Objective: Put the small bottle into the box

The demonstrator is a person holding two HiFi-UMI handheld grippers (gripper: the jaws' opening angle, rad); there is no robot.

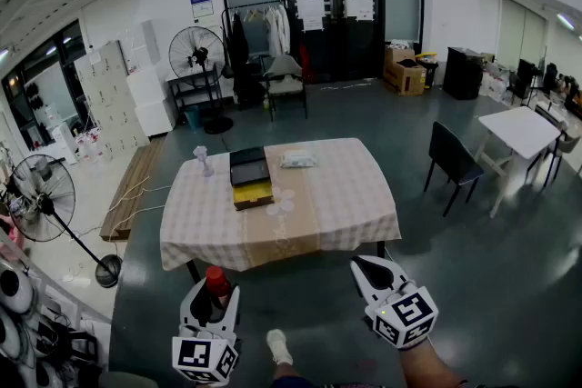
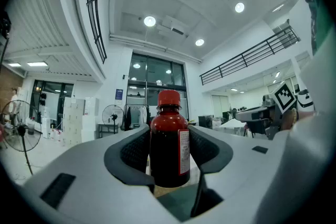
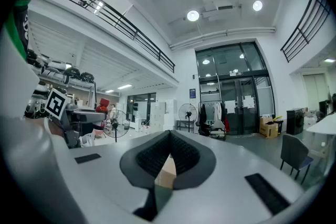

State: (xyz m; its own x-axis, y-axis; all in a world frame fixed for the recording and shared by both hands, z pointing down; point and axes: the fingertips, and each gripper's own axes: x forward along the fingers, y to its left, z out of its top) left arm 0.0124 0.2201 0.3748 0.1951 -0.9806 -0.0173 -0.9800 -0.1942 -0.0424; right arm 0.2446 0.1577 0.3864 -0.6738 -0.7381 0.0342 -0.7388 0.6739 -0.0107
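The small bottle [image 2: 169,144], dark red with a red cap and a white label, stands upright between the pads of my left gripper [image 2: 169,152], which is shut on it. In the head view the left gripper [image 1: 211,303] is low at the left, short of the table, with the bottle's cap [image 1: 215,279] sticking up from it. The box [image 1: 251,181], a yellow tray with a black lid open behind it, lies on the checked table [image 1: 355,204]. My right gripper [image 1: 370,269] is at the lower right, also short of the table. Its jaws [image 3: 169,150] are shut with nothing in them.
On the table are a white packet [image 1: 298,159], a clear glass-like thing [image 1: 202,160] at the left and small clear items [image 1: 284,200] beside the box. A dark chair [image 1: 449,160] and a white table [image 1: 522,131] stand to the right, and fans [image 1: 44,197] to the left.
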